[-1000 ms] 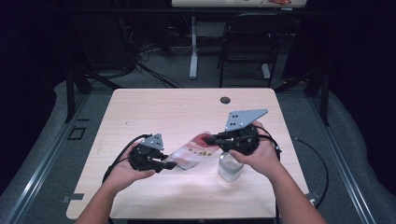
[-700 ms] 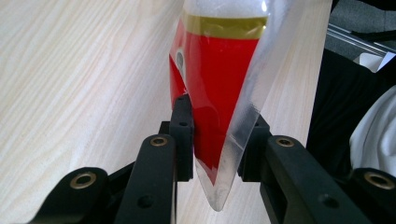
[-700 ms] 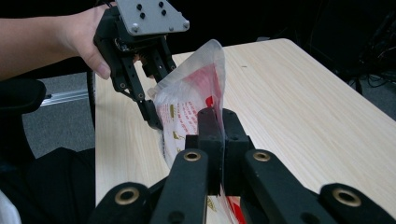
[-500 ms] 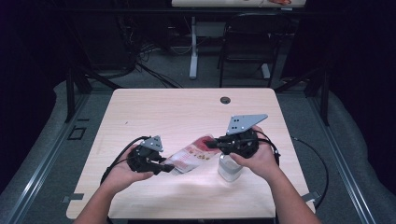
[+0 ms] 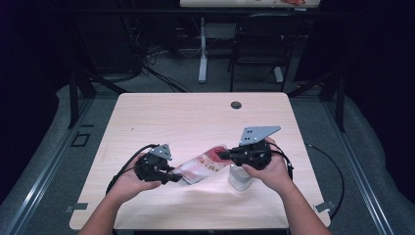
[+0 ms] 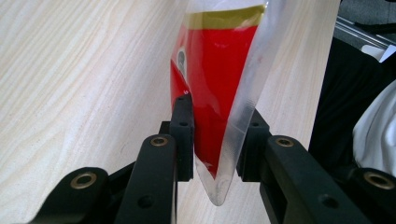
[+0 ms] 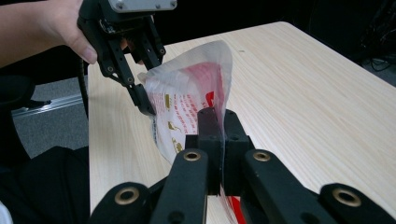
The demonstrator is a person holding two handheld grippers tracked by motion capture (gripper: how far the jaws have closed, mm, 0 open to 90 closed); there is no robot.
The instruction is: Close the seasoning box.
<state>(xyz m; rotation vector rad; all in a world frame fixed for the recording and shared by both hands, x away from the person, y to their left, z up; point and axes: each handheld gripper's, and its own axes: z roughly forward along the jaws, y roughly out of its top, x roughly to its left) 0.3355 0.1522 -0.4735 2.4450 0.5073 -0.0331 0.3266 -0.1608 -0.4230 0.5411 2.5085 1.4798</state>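
A red-and-clear plastic pouch (image 5: 203,165) hangs stretched between my two grippers just above the wooden table (image 5: 195,117). My left gripper (image 5: 176,177) is shut on the pouch's near-left end. In the left gripper view the pouch (image 6: 215,84) passes between that gripper's (image 6: 217,135) pads, and both press on it. My right gripper (image 5: 222,155) is shut on the opposite end. In the right gripper view its jaws (image 7: 218,121) pinch the clear film of the pouch (image 7: 187,93) tightly. The left gripper (image 7: 154,81) holds the far edge there.
A small white container (image 5: 241,178) stands on the table under my right hand. A round cable hole (image 5: 236,105) sits near the table's far edge. Beyond the table stand a chair (image 5: 254,49) and a desk leg (image 5: 202,54).
My right hand has sunk a little with its end of the pouch, bringing it nearer the table. The left hand has stayed in place, and both grips are unchanged.
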